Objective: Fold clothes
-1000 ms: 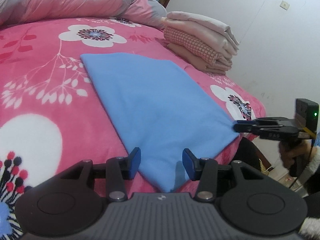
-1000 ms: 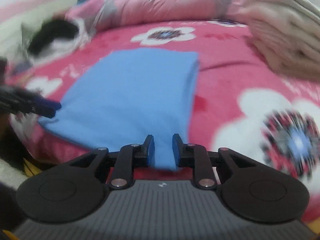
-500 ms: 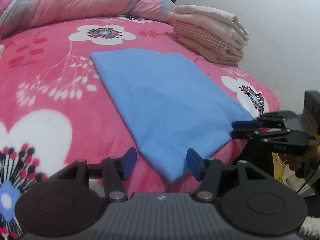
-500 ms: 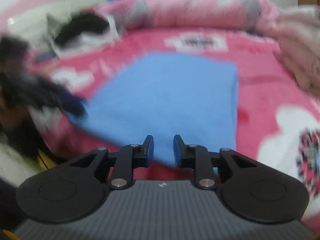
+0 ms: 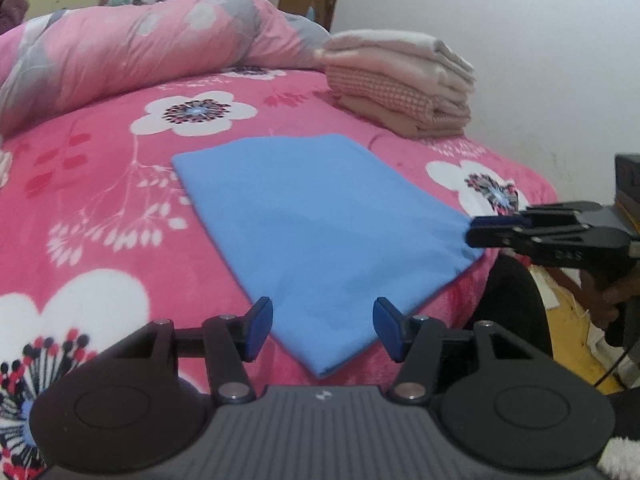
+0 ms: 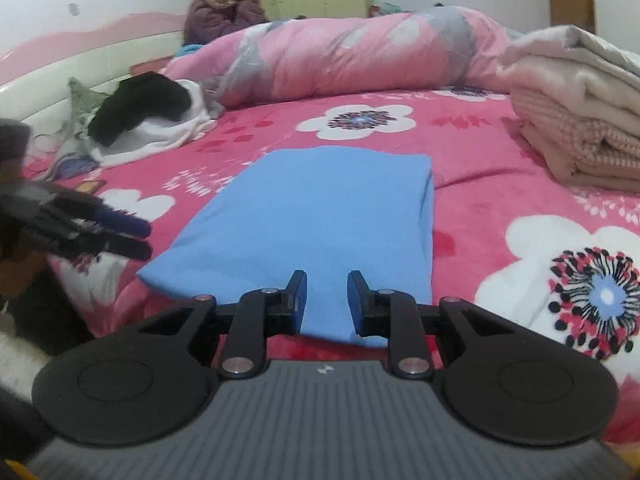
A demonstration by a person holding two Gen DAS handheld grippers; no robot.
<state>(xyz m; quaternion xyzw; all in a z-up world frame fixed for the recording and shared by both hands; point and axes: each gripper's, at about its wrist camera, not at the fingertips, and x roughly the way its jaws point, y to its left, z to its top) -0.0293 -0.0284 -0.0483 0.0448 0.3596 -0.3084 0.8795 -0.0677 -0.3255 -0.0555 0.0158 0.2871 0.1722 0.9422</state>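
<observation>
A blue cloth [image 5: 320, 232], already folded into a flat oblong, lay on a pink flowered bed [image 5: 100, 208], its near end hanging slightly over the bed's edge. The left tongs [image 5: 323, 324] stood wide apart, hovering at the cloth's near-left corner without gripping it. The right tongs [image 6: 327, 300] were also parted, more narrowly, with the near-right corner of the cloth showing between the fingers; whether the pads touched the fabric could not be told. The cloth looked thin, soft and light, likely to sag and slip if lifted by one point, so the two near corners seemed the best places to take hold. A stack of folded clothes [image 5: 404, 84] sat well beyond the cloth on the right, a rolled quilt [image 6: 352, 56] lay across the far side, and a black and white heap [image 6: 148, 120] lay far left. Nothing stood between the tongs and the cloth.
</observation>
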